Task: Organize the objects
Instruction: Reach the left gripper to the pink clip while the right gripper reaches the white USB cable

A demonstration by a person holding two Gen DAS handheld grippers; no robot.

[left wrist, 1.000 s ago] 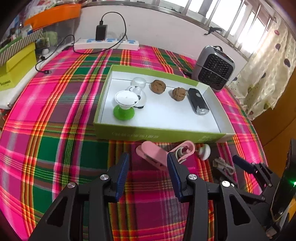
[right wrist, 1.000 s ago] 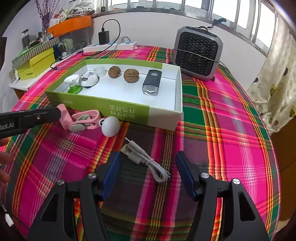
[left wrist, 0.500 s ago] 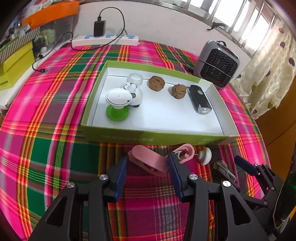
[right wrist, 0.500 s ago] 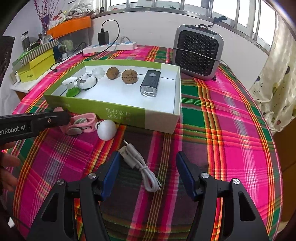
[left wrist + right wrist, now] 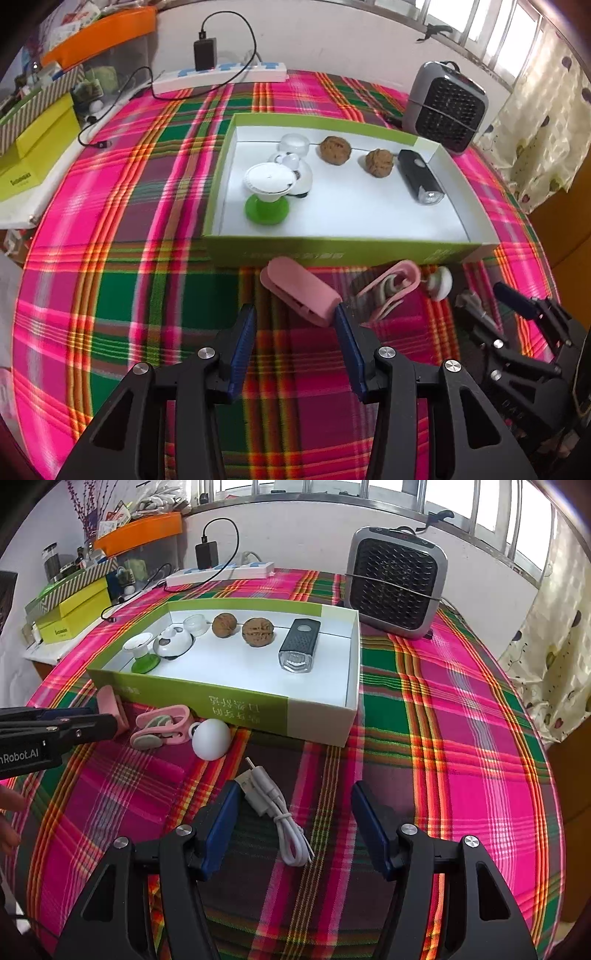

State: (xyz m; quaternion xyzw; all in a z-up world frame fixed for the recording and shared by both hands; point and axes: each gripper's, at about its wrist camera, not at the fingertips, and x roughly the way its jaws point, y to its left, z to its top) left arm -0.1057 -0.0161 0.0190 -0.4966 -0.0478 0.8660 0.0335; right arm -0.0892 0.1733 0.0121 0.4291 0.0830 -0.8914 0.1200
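Note:
A green-walled box [image 5: 332, 253] [image 5: 236, 703] holds a green-footed white cup [image 5: 266, 186], a white round gadget [image 5: 173, 642], two walnuts [image 5: 335, 149] [image 5: 258, 631] and a black light [image 5: 420, 176] [image 5: 300, 645]. In front of it lie a pink clip [image 5: 301, 291] [image 5: 109, 701], a pink earhook piece [image 5: 391, 286] [image 5: 162, 726], a white ball [image 5: 439, 282] [image 5: 211, 738] and a white USB cable [image 5: 277, 812]. My left gripper [image 5: 293, 334] is open, its tips just short of the pink clip. My right gripper [image 5: 295, 808] is open, astride the cable's plug end.
A grey fan heater [image 5: 445, 107] [image 5: 395, 581] stands behind the box at the right. A white power strip with charger [image 5: 221, 72] [image 5: 221, 570] lies at the back. Yellow and striped boxes [image 5: 33, 147] [image 5: 72, 609] sit at the left edge.
My left gripper has moved forward so the pink clip now lies at its fingertips. My right gripper has advanced over the cable's plug end. Both stay open.

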